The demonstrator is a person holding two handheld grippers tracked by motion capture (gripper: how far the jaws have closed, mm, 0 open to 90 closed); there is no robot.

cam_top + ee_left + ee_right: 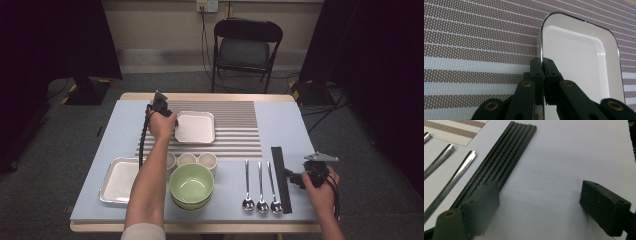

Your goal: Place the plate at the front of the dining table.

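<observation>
On the striped mat [235,131] at the far middle of the table, the left gripper [542,65] pinches the white square plate [574,65] by its left rim — the plate stretches away to the gripper's right. The right gripper [539,195] rests near the table's right edge, jaws spread, black chopsticks [504,160] just beside it.

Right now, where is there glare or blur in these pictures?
Left gripper view: a bright glint on the white tray near its far wall, the near jaw links soft. Right gripper view: the right gripper jaws blurred, the black chopsticks sharp. High view: even light, dark side curtains.
</observation>
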